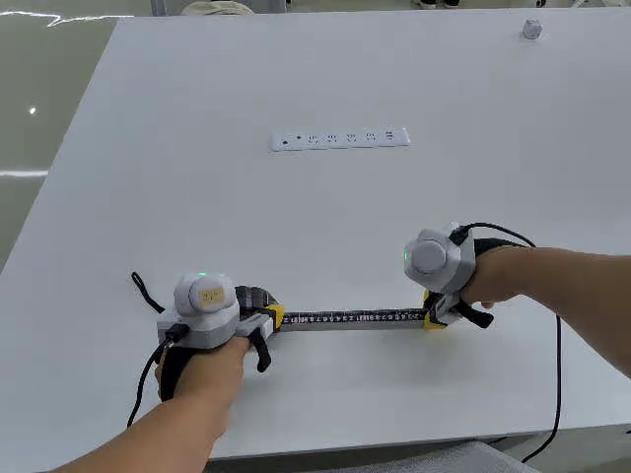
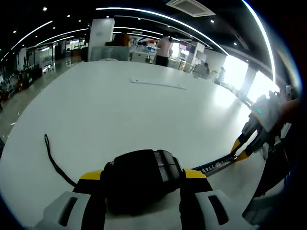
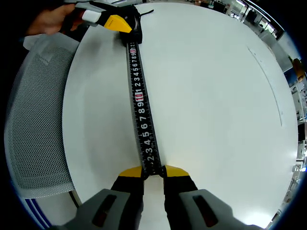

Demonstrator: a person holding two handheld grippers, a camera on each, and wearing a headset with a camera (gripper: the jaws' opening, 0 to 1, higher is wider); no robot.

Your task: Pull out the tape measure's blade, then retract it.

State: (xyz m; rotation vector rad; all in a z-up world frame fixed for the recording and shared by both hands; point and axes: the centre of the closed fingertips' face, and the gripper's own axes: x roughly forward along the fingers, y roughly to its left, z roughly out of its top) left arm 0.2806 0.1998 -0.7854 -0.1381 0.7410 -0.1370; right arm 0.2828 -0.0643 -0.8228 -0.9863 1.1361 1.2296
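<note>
**Blade out flat, retract step next**

Left gripper [image 1: 268,317]: closed around the tape measure case [image 1: 256,304], yellow tips on either flank of the black body. Resting on the table [image 1: 296,227] near the front edge, about 7 o'clock in head view. Wrist strap [image 1: 145,292] trailing off the case toward 10 o'clock, slack.

Right gripper [image 1: 432,317]: pinching the blade [image 1: 350,318] at its tip end, around 5 o'clock in head view. Tips nearly together on the strip in right gripper view, lowest numbers right at the pinch.

Key geometry: blade long axis on the 9-to-3 line across the front of the table, flat on the surface or close to it, no visible twist. From the right gripper, case dead ahead at 12 o'clock, straight down the blade. From the left gripper, blade exiting toward 3 o'clock, over to the other gripper. Grippers well apart, blade spanning the gap.

Judged: pull-out done, retract to come. Likely move: walk the right gripper toward 9 o'clock along that same axis, keeping the pinch to avoid a spring snap-back. Case side best held fixed. Risk: drifting off axis and kinking the blade. Lock state on the case: cannot tell.

Power strip [image 1: 340,139] at 12 o'clock, well apart from the path.
</note>
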